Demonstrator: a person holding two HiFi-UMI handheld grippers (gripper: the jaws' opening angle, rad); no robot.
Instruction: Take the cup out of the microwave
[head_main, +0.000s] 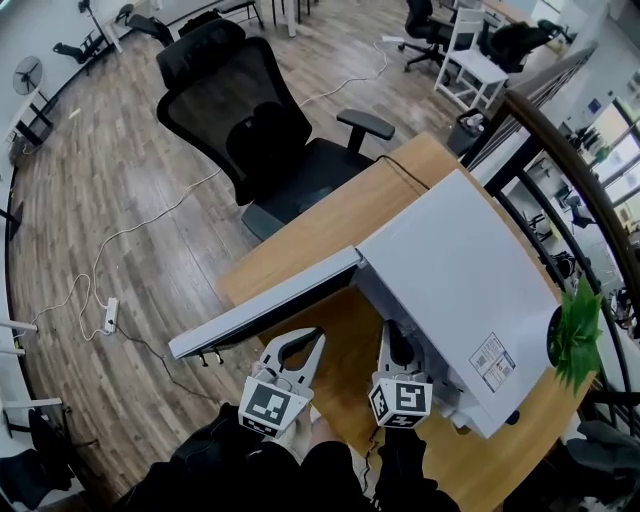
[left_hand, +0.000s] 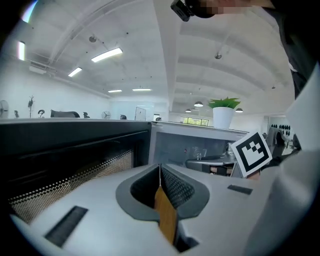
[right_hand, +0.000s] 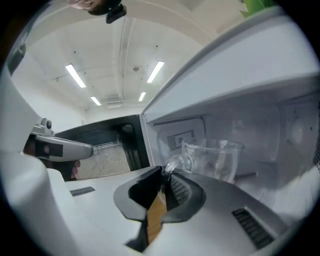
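Right gripper view: right gripper (right_hand: 164, 176) pinches cup (right_hand: 220, 160) handle (inside microwave (right_hand: 280, 125)).

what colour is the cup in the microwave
The cup is clear, colourless glass, best seen in the right gripper view.

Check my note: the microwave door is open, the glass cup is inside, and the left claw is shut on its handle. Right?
Wrong claw. The right claw is shut on the handle of the glass cup, as the right gripper view shows; the left claw is shut on nothing. The microwave door is open and the cup is inside.
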